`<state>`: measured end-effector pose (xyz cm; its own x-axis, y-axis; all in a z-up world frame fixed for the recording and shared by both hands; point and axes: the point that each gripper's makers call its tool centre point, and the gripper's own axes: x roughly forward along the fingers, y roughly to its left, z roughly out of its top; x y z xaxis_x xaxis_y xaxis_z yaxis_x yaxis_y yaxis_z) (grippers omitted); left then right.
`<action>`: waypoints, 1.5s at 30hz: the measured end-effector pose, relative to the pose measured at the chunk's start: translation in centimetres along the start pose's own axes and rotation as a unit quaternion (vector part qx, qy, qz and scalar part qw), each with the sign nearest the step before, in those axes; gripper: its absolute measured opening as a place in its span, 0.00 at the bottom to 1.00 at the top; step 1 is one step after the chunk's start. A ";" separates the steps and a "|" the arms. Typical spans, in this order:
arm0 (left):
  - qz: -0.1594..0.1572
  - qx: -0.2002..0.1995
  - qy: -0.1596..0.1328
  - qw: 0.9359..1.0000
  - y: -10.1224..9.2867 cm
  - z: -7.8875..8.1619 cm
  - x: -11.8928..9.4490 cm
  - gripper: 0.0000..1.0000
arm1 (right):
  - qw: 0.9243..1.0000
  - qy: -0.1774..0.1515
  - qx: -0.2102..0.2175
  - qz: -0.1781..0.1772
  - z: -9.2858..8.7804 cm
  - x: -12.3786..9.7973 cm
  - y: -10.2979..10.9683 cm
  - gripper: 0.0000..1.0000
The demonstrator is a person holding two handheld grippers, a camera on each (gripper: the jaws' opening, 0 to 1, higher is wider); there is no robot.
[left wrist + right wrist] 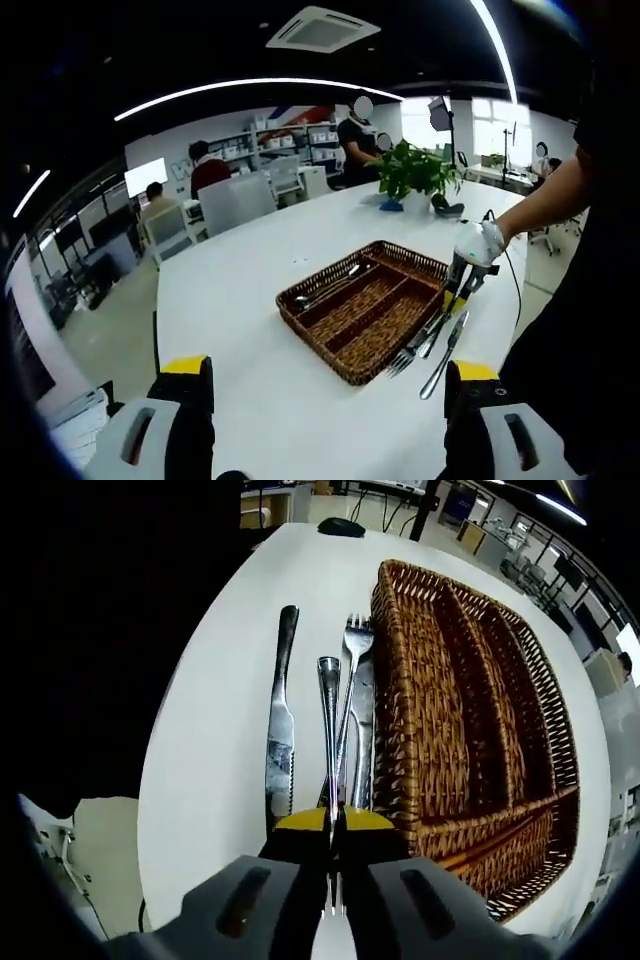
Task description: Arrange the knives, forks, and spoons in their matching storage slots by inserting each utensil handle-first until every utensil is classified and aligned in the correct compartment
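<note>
Sorting is at an early stage, by my judgement. The wicker tray (352, 372) sits on the white table (250, 270); its far slot holds a few utensils (335, 283), while the middle and near slots look bare.

The right gripper (333, 832) is clenched on a utensil (329, 730), its rounded handle pointing away over the table beside the tray (400, 730). What type it is cannot be told; the working end is hidden between the jaws. From the left gripper view the same gripper (462, 290) hangs at the tray's near corner.

Outstanding on the table: a knife (279, 735) and a fork (352, 680) just beside the tray, with at least one more piece partly hidden under the held one.

The left gripper (325, 400) stands released, holding nothing.
</note>
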<state>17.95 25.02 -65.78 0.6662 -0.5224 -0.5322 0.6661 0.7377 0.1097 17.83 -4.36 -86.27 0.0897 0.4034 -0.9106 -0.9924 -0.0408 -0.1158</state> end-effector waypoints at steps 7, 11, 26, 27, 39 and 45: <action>-0.004 0.001 -0.001 1.000 -0.7 0.2 0.3 1.00 | 1.000 -0.008 0.019 -0.001 0.4 -0.4 0.3 0.00; -0.006 0.001 0.001 1.000 -1.0 0.2 0.4 1.00 | 1.000 -0.006 0.029 0.004 0.2 -0.2 0.6 0.00; -0.006 0.002 0.007 1.000 -0.8 -0.7 -0.3 1.00 | 0.998 0.008 0.056 0.022 -0.5 0.3 1.2 0.01; -0.006 0.002 0.008 1.000 -0.8 -0.8 -0.3 1.00 | 0.998 0.001 0.053 0.022 -0.1 0.2 1.2 0.01; -0.006 0.004 0.008 1.000 -0.4 -0.9 -1.0 1.00 | 0.999 -0.001 0.037 0.027 1.1 1.0 1.3 0.01; -0.003 0.003 0.010 1.000 -0.2 -1.3 -1.3 1.00 | 0.999 0.003 0.036 0.030 1.0 1.0 1.4 0.01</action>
<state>16.51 26.14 -66.15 0.6548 -0.5183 -0.5501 0.6724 0.7318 0.1109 16.44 -3.06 -86.94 0.0299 0.3961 -0.9177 -0.9995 0.0007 -0.0323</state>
